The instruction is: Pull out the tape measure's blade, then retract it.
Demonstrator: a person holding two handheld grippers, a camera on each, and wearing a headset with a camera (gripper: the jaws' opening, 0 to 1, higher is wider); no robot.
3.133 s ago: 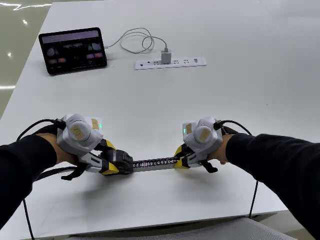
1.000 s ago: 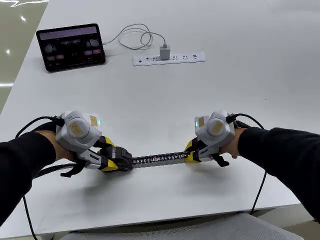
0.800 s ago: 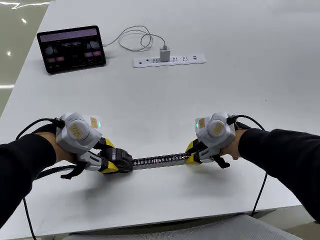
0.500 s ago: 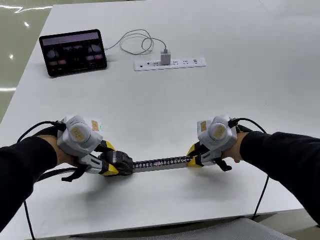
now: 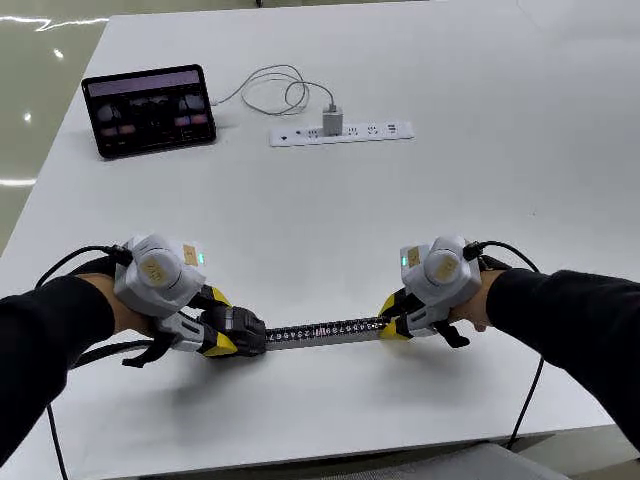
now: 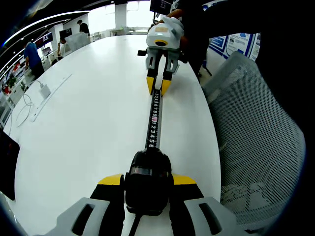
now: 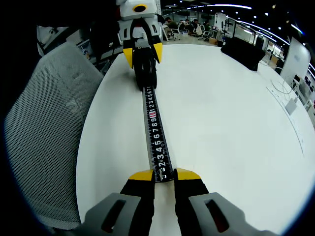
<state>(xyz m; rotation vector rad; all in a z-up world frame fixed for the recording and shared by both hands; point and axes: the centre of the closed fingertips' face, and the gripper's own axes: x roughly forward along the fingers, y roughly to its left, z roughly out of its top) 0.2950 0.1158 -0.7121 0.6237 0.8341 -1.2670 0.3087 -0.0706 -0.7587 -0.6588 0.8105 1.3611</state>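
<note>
Near the front edge of the white surface (image 5: 420, 190), the black tape measure (image 5: 241, 328) sits clamped between the yellow-tipped jaws of the left hand-held gripper (image 5: 226, 336). In the left gripper view its case fills the gap between the two jaws, which press against its sides. From the case the blade (image 5: 326, 331) runs straight out to the right, numbered face up and low over the surface; whether it touches the surface I cannot tell. Its far end lies between the jaws of the right hand-held gripper (image 5: 391, 324), which are drawn narrow and pinch the blade's tip. In the right gripper view the lowest numerals sit just ahead of the yellow tips. The two hand-held grippers face each other along the blade, well apart, each held by a dark-sleeved arm.

Farther back on the left stands a tablet (image 5: 150, 108) with a lit screen. To its right lies a white power strip (image 5: 372, 131) with a charger (image 5: 331, 119) plugged in, and a looped cable (image 5: 272, 84) leads from the charger toward the tablet. A grey mesh chair (image 6: 256, 128) stands just beside the surface's near edge.
</note>
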